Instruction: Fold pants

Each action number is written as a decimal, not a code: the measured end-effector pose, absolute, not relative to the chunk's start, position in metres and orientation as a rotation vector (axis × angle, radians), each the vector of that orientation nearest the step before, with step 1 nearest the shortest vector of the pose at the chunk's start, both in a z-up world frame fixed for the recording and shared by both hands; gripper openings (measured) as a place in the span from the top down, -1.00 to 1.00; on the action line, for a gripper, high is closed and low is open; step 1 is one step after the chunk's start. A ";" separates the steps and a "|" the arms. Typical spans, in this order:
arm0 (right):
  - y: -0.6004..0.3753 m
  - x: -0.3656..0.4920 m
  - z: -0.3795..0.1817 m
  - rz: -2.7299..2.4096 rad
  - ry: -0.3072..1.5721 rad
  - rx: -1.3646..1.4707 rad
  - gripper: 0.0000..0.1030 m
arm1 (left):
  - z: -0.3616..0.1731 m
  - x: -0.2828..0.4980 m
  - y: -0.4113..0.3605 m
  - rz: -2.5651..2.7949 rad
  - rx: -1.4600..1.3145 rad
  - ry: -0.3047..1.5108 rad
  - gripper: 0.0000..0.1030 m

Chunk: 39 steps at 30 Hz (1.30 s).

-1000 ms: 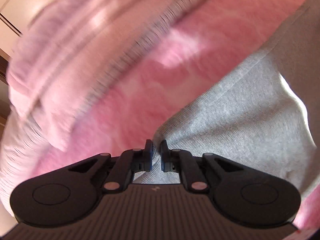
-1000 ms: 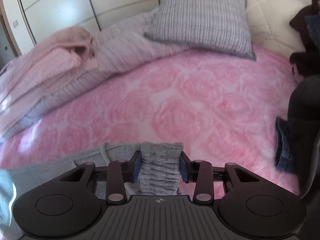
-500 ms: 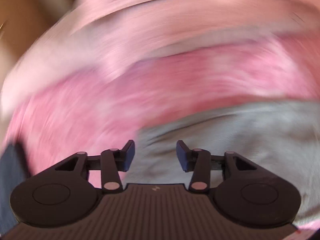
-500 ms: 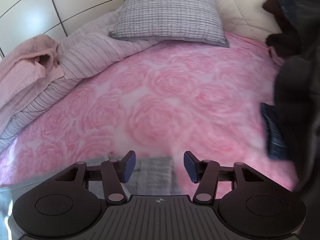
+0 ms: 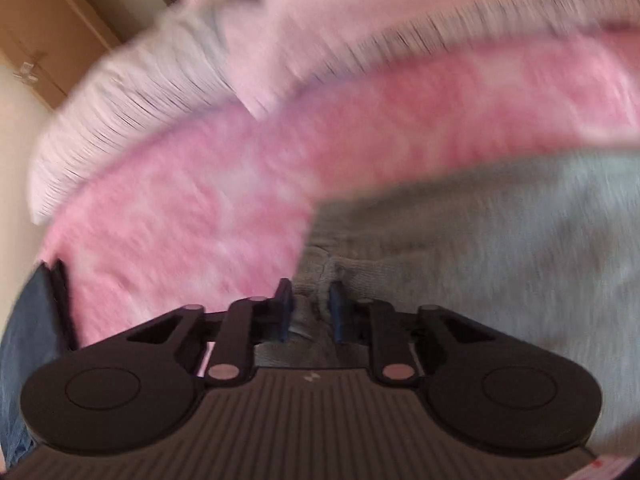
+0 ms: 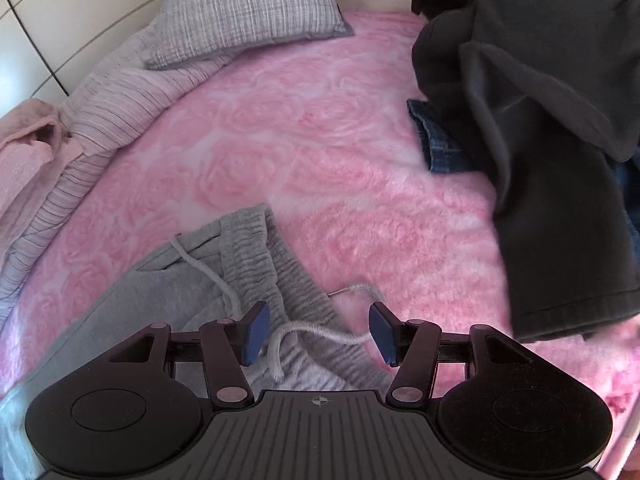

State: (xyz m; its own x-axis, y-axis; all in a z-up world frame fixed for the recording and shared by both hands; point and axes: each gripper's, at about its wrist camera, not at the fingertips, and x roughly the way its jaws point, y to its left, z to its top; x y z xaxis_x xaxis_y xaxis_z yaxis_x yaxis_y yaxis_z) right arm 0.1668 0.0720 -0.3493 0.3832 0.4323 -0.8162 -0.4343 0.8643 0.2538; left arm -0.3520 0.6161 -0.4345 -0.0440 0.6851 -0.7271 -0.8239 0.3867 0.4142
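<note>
Grey sweatpants (image 6: 256, 256) lie on the pink rose-patterned bedspread (image 6: 340, 128), waistband and white drawstring (image 6: 200, 268) facing my right gripper (image 6: 318, 332). That gripper hovers open just above the waistband, and a loop of drawstring lies below the gap between its fingers. In the blurred left wrist view the same grey pants (image 5: 480, 248) spread to the right. My left gripper (image 5: 310, 308) is shut on a bunched fold of the grey fabric at the pants' left edge.
A dark grey garment (image 6: 540, 140) drapes over folded jeans (image 6: 440, 144) at the right. A grey checked pillow (image 6: 248, 4), a striped blanket (image 6: 120, 100) and a pink towel (image 6: 24, 160) line the far and left sides. Denim (image 5: 24, 340) shows at the left edge.
My right gripper let go of the grey waistband, opened wide and drew back. My left gripper opened, shifted along the pants, then closed on a bunch of grey fabric.
</note>
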 end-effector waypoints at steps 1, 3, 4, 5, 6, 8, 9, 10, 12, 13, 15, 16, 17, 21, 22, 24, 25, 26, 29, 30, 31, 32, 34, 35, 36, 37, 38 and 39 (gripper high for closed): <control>0.069 0.164 -0.345 0.555 1.027 -0.011 -0.02 | -0.433 -0.355 0.621 1.239 -0.177 1.034 0.68; 0.064 0.160 -0.337 0.567 0.999 -0.024 -0.02 | -0.444 -0.353 0.627 1.226 -0.148 1.093 0.55; 0.060 0.157 -0.335 0.577 0.997 -0.023 -0.02 | -0.452 -0.348 0.623 1.208 -0.081 1.142 0.54; 0.057 0.156 -0.335 0.582 1.004 -0.023 -0.02 | -0.457 -0.341 0.619 1.204 -0.011 1.167 0.50; 0.054 0.155 -0.335 0.580 1.014 -0.033 -0.02 | -0.456 -0.338 0.618 1.226 -0.001 1.173 0.42; 0.050 0.152 -0.334 0.600 1.024 -0.048 -0.02 | -0.444 -0.347 0.623 1.291 -0.138 1.119 0.25; 0.047 0.150 -0.335 0.624 1.031 -0.044 -0.02 | -0.436 -0.354 0.624 1.329 -0.206 1.087 0.12; 0.045 0.151 -0.336 0.648 1.044 -0.040 -0.02 | -0.428 -0.362 0.623 1.358 -0.264 1.048 0.07; 0.040 0.156 -0.343 0.688 1.072 0.008 -0.02 | -0.412 -0.374 0.613 1.393 -0.349 0.989 0.06; 0.037 0.161 -0.348 0.666 1.083 0.080 -0.02 | -0.405 -0.379 0.606 1.410 -0.376 0.968 0.07; 0.028 0.178 -0.362 0.636 1.125 0.259 -0.02 | -0.391 -0.389 0.591 1.421 -0.451 0.916 0.08; 0.025 0.187 -0.371 0.604 1.152 0.341 -0.02 | -0.385 -0.395 0.584 1.436 -0.484 0.893 0.08; 0.022 0.195 -0.382 0.557 1.180 0.414 -0.02 | -0.380 -0.400 0.576 1.459 -0.509 0.873 0.07; 0.017 0.223 -0.425 0.410 1.239 0.540 -0.01 | -0.370 -0.414 0.537 1.493 -0.583 0.847 0.03; 0.018 0.227 -0.431 0.426 1.236 0.551 0.12 | -0.370 -0.415 0.523 1.488 -0.598 0.849 0.03; 0.023 0.231 -0.424 0.485 1.193 0.502 0.99 | -0.369 -0.419 0.492 1.466 -0.616 0.858 0.04; 0.026 0.231 -0.416 0.522 1.167 0.468 1.00 | -0.367 -0.420 0.474 1.449 -0.620 0.863 0.04; 0.030 0.227 -0.402 0.565 1.113 0.426 1.00 | -0.365 -0.421 0.455 1.432 -0.627 0.861 0.04; 0.051 0.192 -0.343 0.835 0.928 0.286 1.00 | -0.357 -0.427 0.396 1.388 -0.662 0.835 0.04; 0.060 0.175 -0.326 0.939 0.904 0.253 1.00 | -0.354 -0.430 0.378 1.382 -0.681 0.823 0.04; 0.069 0.158 -0.311 1.063 0.891 0.233 1.00 | -0.351 -0.433 0.360 1.374 -0.702 0.810 0.04; 0.078 0.140 -0.298 1.195 0.885 0.206 1.00 | -0.349 -0.437 0.343 1.364 -0.725 0.797 0.04; 0.093 0.106 -0.279 1.364 0.899 0.082 0.27 | -0.343 -0.446 0.310 1.359 -0.747 0.785 0.03; 0.093 0.095 -0.274 1.381 0.899 0.028 0.03 | -0.340 -0.452 0.296 1.361 -0.749 0.779 0.00; 0.086 0.086 -0.271 1.374 0.883 0.012 -0.12 | -0.338 -0.461 0.281 1.367 -0.753 0.773 -0.05; 0.074 0.082 -0.272 1.352 0.878 0.015 -0.12 | -0.336 -0.470 0.268 1.378 -0.757 0.773 -0.06; 0.063 0.081 -0.276 1.316 0.899 0.011 -0.13 | -0.335 -0.480 0.254 1.394 -0.760 0.777 -0.10; 0.051 0.083 -0.283 1.264 0.941 0.005 -0.13 | -0.335 -0.491 0.242 1.410 -0.766 0.785 -0.14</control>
